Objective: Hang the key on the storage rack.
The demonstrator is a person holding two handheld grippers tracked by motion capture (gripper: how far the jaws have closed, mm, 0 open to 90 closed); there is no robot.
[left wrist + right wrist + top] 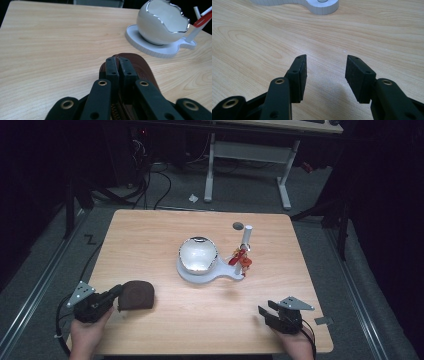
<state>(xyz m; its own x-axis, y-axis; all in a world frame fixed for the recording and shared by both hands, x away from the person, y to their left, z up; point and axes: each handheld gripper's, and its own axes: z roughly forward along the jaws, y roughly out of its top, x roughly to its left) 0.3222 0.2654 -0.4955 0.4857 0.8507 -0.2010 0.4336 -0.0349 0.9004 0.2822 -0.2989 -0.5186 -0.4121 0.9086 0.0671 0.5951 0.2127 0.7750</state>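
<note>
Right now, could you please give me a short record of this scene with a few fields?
surface: wooden table
held item: brown pouch, near the table's left front
left gripper: jaws shut on the pouch's edge
right gripper: jaws open, nothing between them, over bare wood at right front
centre: white apple-shaped bowl on a white stand
beside bowl: white post with red ribbon
</note>
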